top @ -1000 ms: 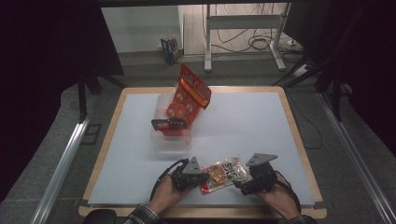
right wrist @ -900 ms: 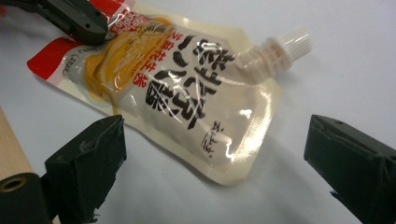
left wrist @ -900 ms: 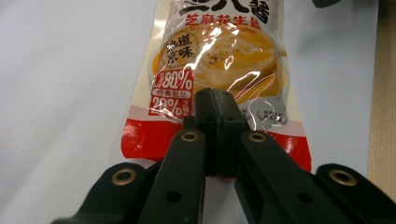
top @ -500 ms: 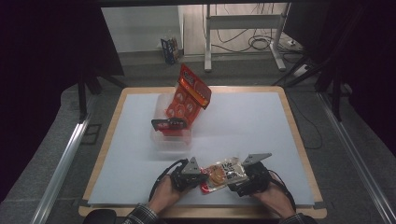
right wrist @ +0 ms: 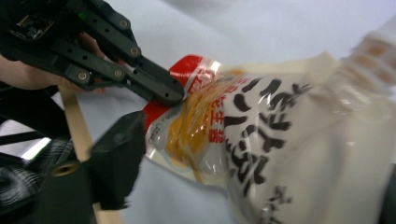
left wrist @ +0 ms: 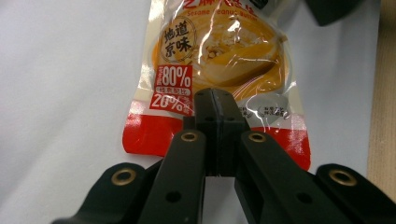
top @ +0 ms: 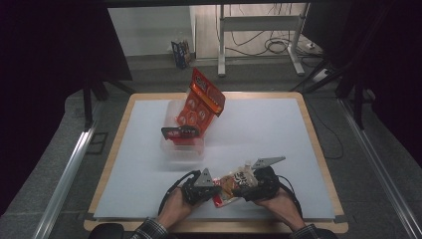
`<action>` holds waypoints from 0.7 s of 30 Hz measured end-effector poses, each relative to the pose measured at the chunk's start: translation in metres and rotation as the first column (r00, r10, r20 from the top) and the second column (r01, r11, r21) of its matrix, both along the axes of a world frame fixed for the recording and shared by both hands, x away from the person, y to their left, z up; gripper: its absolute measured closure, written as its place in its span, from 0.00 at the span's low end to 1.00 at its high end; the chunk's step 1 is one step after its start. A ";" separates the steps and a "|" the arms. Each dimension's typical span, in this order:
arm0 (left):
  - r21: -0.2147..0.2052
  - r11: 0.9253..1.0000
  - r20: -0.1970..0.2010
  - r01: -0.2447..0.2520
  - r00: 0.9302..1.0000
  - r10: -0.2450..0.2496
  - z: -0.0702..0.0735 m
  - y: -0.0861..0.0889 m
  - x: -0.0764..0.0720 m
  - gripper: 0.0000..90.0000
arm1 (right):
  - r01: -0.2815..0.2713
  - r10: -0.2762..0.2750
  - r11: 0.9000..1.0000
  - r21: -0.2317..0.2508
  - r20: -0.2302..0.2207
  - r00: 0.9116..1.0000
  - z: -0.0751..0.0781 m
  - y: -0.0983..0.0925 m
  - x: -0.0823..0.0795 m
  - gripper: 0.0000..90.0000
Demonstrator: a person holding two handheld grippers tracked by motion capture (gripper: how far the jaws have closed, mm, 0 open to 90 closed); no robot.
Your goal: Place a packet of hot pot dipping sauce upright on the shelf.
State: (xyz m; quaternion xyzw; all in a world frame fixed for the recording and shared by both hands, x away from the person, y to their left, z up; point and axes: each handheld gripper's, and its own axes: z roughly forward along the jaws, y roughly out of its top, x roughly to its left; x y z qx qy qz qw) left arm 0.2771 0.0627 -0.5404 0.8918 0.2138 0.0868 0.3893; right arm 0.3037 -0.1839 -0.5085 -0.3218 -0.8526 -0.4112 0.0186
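Low in the frame's middle, your left gripper is clamped on the snack pouch's red edge. Your right gripper has been closing around its other end, jaws not visibly pressing.

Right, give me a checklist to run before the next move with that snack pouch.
1. Left gripper shut on the pouch at its red end: ok.
2. Right gripper clamped on the pouch: cannot tell; its fingers have just been closing, the pouch is between them, the view is blurred.
3. Pouch untorn: ok in the left gripper view.
4. Pouch over the table, inside its edge: ok.
5. Bin with the orange bags apart from both grippers: ok.
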 end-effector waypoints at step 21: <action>-0.098 0.994 -0.007 -0.054 0.999 0.053 0.014 0.013 -0.012 0.60 | -0.034 0.040 0.999 -0.032 0.187 0.981 0.043 0.004 0.000 0.91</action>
